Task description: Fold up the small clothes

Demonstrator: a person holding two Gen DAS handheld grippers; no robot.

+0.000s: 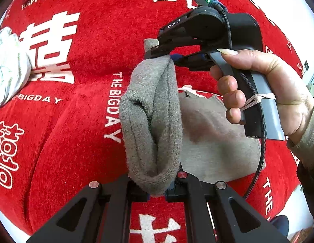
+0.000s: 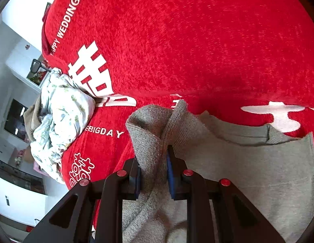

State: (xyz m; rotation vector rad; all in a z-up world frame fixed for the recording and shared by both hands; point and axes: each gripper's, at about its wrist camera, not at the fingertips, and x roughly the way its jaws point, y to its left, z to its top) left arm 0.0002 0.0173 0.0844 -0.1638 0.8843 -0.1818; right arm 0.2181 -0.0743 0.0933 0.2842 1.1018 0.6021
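Left gripper [image 1: 157,192] sits closest to its camera, jaws pinched nearly together on a bunched edge of the grey knit garment [image 1: 151,117]. The fabric rises from that pinch as a thick folded roll and runs up to the right gripper [image 1: 167,55], which clamps the far end of the same roll. So the sleeve-like part hangs stretched between the two tools, lifted off the red cloth [image 1: 76,121].

The rest of the garment lies flat on the red cloth just behind and right of the roll.

Right hand [image 1: 268,85] wraps the right tool's handle, fingers curled on the trigger; a cable loops down from it.

Right wrist view: right gripper [image 2: 154,174] has blue pads [image 2: 169,174] either side of a thick fold of grey knit garment [image 2: 248,162], closed on it with a narrow gap filled by fabric. The ribbed edge sticks up past the tips.

A crumpled white floral cloth [image 1: 9,64] sits well apart at the left edge of the red cloth, which carries white characters and "HAPPY WEDDING" lettering.
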